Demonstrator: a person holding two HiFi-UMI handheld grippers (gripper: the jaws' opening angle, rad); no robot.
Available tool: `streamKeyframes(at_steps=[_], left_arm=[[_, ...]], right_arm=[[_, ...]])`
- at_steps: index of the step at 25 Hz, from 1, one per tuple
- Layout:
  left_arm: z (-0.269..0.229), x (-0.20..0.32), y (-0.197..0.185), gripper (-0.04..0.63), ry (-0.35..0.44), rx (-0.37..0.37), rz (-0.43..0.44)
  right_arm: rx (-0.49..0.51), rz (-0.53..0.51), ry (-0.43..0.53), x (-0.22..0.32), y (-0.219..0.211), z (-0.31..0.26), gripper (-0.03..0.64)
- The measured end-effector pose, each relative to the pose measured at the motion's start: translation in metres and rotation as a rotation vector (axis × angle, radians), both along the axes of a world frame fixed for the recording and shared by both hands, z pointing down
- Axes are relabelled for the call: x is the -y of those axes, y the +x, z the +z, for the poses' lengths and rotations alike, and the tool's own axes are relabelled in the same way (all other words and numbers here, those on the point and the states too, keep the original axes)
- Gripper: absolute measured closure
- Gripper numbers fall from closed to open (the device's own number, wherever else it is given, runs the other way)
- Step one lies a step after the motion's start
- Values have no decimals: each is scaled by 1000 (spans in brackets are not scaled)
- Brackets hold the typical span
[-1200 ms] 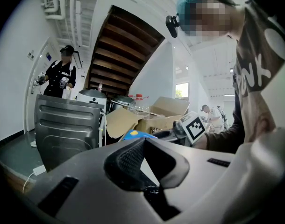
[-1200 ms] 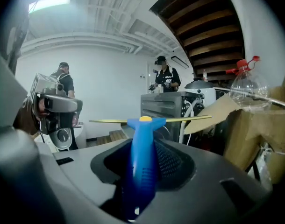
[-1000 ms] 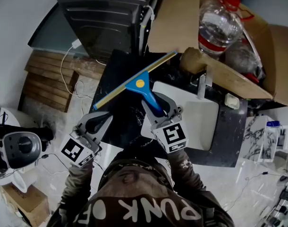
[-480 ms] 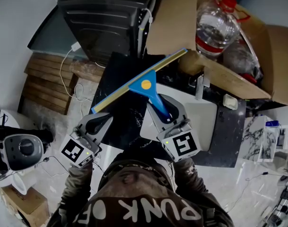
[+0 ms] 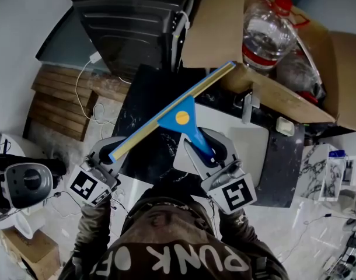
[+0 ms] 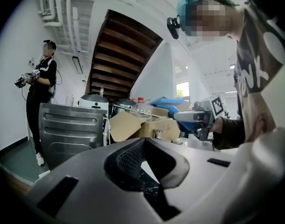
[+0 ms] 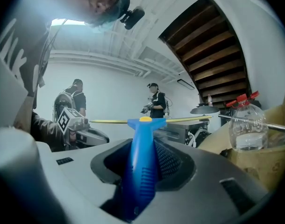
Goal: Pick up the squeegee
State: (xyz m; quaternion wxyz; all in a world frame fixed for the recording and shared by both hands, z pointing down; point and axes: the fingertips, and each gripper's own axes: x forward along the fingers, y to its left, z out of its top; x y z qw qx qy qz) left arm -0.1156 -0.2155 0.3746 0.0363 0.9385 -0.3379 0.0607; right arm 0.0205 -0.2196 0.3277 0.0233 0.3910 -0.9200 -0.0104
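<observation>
**Head view.** We see the right gripper (image 5: pixel 208 147) clamped on the handle of the blue plastic squeegee with a long yellow-edged blade (image 5: pixel 182 118). It is held in the air above the dark marbled countertop (image 5: pixel 149 80) and the white sink basin (image 5: pixel 248 144). The blade's lower end overlaps the left gripper (image 5: pixel 108 146).

**Left gripper view.** We find its jaws narrowly apart, with nothing between them.

**Right gripper view.** We see the jaws pinching the ribbed blue handle, with the blade lying crosswise beyond them.
</observation>
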Motion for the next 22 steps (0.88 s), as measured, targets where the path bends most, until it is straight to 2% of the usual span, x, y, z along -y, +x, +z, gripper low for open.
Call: streamKeyframes(at_steps=[22], left_arm=[[-6, -5, 1, 592, 16, 11, -1]], right_arm=[[-19, -31, -7, -6, -1, 19, 469]])
